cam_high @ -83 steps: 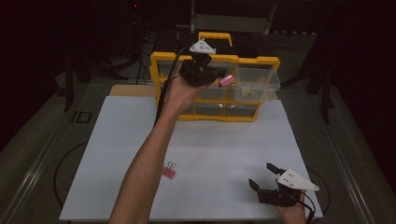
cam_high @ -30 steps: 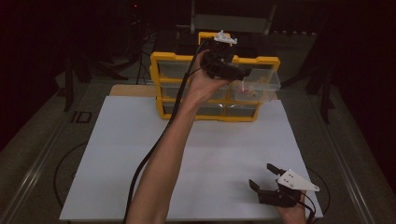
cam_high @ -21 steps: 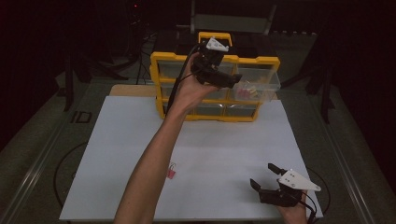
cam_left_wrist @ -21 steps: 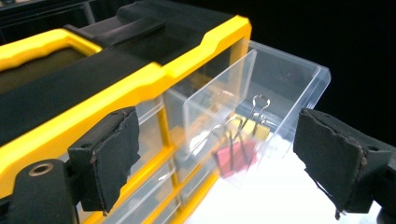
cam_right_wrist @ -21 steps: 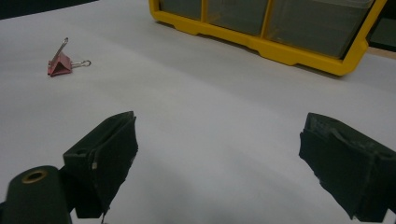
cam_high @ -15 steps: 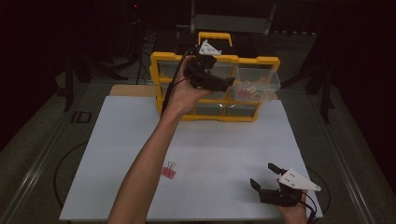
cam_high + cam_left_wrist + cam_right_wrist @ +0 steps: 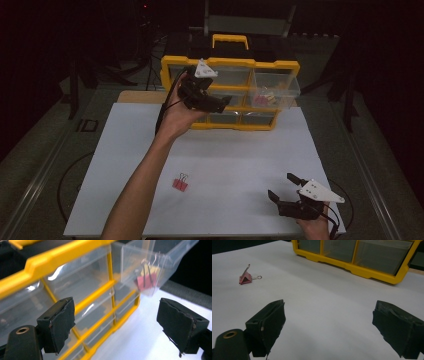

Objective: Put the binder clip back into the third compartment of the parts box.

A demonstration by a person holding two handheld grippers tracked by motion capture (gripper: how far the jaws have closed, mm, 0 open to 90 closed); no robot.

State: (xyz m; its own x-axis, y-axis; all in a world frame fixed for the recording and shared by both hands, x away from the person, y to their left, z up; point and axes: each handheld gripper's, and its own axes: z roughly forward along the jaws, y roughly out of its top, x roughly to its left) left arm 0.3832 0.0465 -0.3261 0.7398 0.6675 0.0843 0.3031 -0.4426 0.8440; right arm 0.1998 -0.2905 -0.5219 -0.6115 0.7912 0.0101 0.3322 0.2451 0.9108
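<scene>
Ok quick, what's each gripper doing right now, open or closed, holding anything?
Left gripper: open, fingers empty, by the yellow drawer organizer.
Right gripper: open, empty, low over the white table.

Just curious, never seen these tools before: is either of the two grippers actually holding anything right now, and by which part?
Nothing is held. The left gripper hangs open-jawed beside the yellow drawer cabinet; the right gripper rests open over the white table.
</scene>
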